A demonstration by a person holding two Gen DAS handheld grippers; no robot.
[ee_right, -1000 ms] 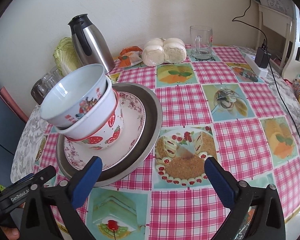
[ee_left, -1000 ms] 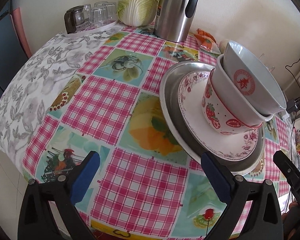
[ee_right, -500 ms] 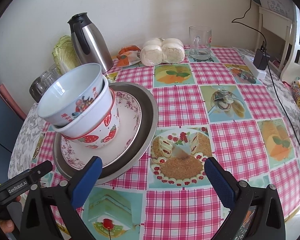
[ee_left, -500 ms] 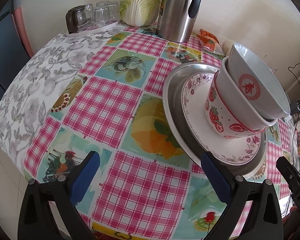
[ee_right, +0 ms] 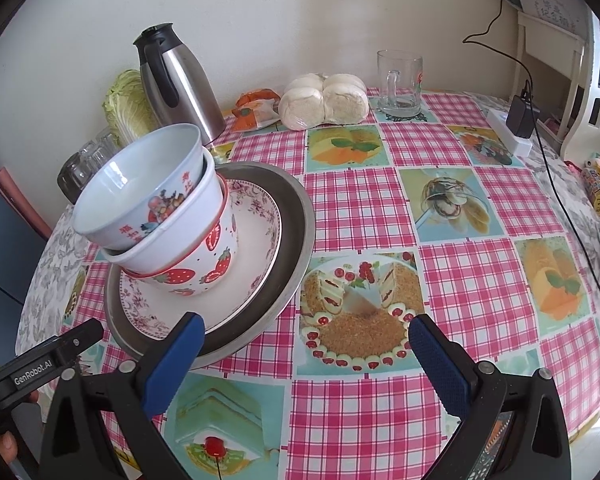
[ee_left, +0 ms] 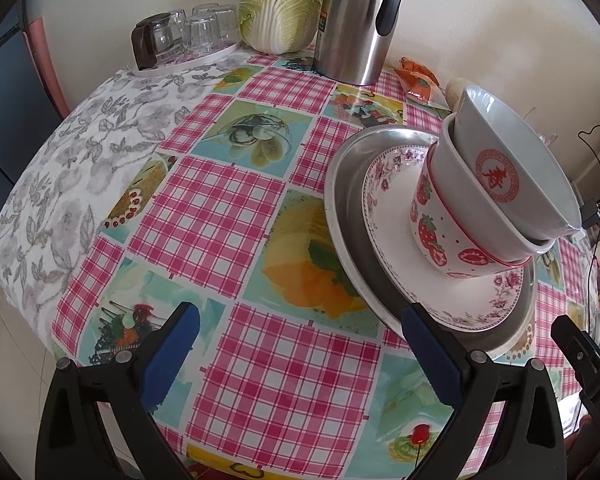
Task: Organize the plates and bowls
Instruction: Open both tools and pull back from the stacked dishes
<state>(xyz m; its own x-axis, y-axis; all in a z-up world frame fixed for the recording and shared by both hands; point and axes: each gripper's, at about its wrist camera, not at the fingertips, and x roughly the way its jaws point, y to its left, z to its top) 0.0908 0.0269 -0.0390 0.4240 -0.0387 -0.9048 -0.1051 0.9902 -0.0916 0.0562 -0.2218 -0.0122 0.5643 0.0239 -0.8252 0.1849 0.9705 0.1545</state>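
Both grippers are held wide apart and empty above the near table edge: left gripper, right gripper. Just beyond them a stack is seen on the checked tablecloth: metal plate, floral plate on it, then strawberry bowl, with a white bowl and a tilted blue-white bowl nested inside. Farther back, a steel thermos jug and a napa cabbage are seen by the wall.

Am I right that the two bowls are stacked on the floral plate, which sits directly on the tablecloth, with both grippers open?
Not quite: the floral plate sits in a metal tray, not directly on the tablecloth, as the right wrist view shows. The two bowls are stacked on it, and both grippers are open.
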